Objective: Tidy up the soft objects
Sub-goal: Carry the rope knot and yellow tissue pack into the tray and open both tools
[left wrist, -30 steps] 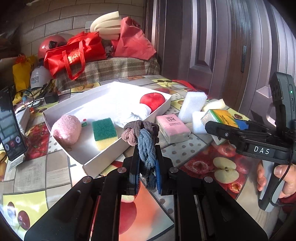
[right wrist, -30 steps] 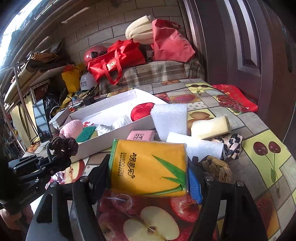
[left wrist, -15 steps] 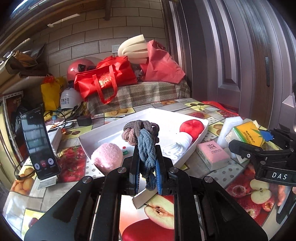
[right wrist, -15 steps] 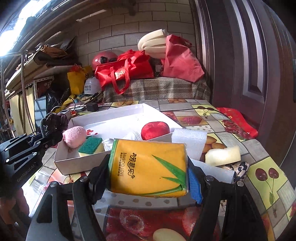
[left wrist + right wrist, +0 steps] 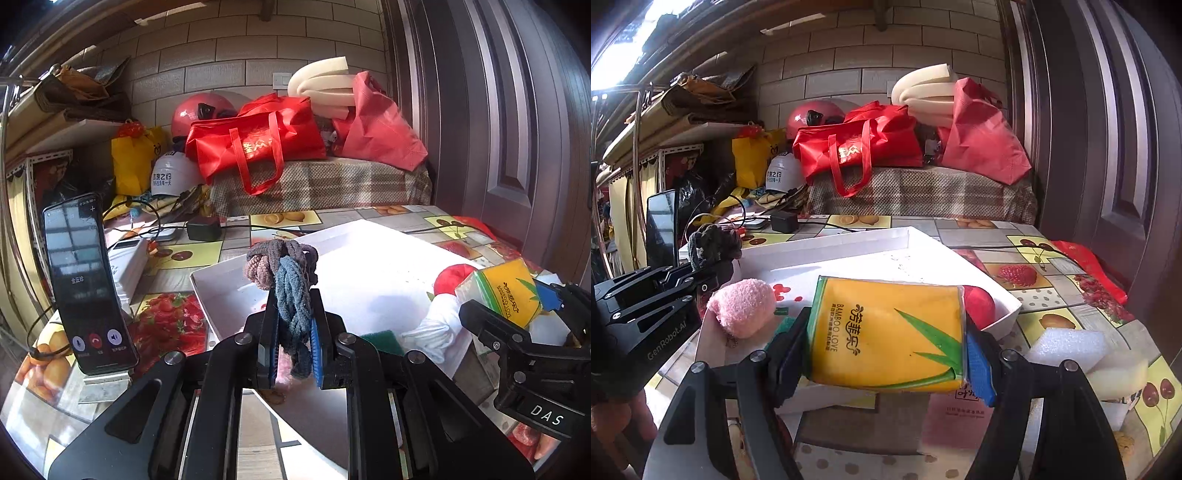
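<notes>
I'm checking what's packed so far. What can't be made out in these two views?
- Green sponge: both views, mostly behind grippers.
- Pink packet: right view, under the tissue pack, print unreadable.
- Pink puff: left view, hidden behind the braided tie.
- Tray floor: left view, washed out by glare.

Yellow-green tissue pack point(image 5: 886, 332), blue-brown braided scrunchie point(image 5: 286, 284), white box point(image 5: 849, 251).
</notes>
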`<state>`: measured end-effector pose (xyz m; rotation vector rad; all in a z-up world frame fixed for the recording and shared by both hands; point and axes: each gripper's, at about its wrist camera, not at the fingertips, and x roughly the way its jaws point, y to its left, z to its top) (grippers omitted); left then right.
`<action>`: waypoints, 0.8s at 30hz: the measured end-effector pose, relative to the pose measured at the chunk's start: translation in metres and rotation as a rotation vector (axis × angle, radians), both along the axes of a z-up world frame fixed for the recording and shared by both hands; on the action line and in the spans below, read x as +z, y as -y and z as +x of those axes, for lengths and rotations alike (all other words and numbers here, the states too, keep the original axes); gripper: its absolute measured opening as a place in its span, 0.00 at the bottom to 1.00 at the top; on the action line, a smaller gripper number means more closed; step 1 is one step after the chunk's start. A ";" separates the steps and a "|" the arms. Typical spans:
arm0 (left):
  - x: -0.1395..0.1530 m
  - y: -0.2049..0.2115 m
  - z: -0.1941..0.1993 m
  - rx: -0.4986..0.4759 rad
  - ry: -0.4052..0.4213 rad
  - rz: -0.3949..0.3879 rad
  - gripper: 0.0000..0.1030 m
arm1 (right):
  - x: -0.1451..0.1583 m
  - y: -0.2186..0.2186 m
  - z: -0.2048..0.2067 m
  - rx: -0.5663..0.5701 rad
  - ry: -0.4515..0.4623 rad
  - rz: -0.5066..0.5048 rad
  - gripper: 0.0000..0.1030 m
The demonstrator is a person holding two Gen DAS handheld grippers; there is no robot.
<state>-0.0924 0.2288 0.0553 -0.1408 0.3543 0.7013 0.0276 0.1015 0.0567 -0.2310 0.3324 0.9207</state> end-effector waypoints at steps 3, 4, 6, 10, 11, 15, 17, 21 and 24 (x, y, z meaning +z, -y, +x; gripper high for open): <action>0.001 -0.014 0.004 0.036 0.015 -0.007 0.13 | 0.000 -0.018 0.010 -0.019 -0.014 -0.001 0.71; 0.001 -0.017 0.006 0.047 0.018 -0.004 0.13 | 0.000 -0.024 0.013 -0.025 -0.022 0.000 0.71; 0.002 -0.019 0.010 0.055 0.030 0.010 0.13 | -0.001 -0.033 0.021 -0.039 -0.044 -0.002 0.71; 0.004 -0.015 0.025 0.016 0.021 0.057 0.13 | -0.004 -0.047 0.036 -0.063 -0.109 -0.011 0.71; 0.004 -0.014 0.029 0.004 0.013 0.065 0.13 | -0.005 -0.049 0.039 -0.068 -0.125 -0.016 0.71; 0.005 -0.022 0.038 -0.012 0.005 0.037 0.13 | -0.009 -0.055 0.045 -0.082 -0.163 -0.048 0.72; 0.004 -0.029 0.036 0.001 0.012 0.005 0.16 | -0.011 -0.059 0.047 -0.082 -0.176 -0.070 0.73; 0.005 -0.027 0.032 0.046 0.026 0.016 0.76 | -0.011 -0.061 0.042 -0.090 -0.148 -0.090 0.80; 0.006 -0.029 0.028 0.058 0.047 0.017 0.94 | -0.008 -0.063 0.034 -0.097 -0.094 -0.096 0.85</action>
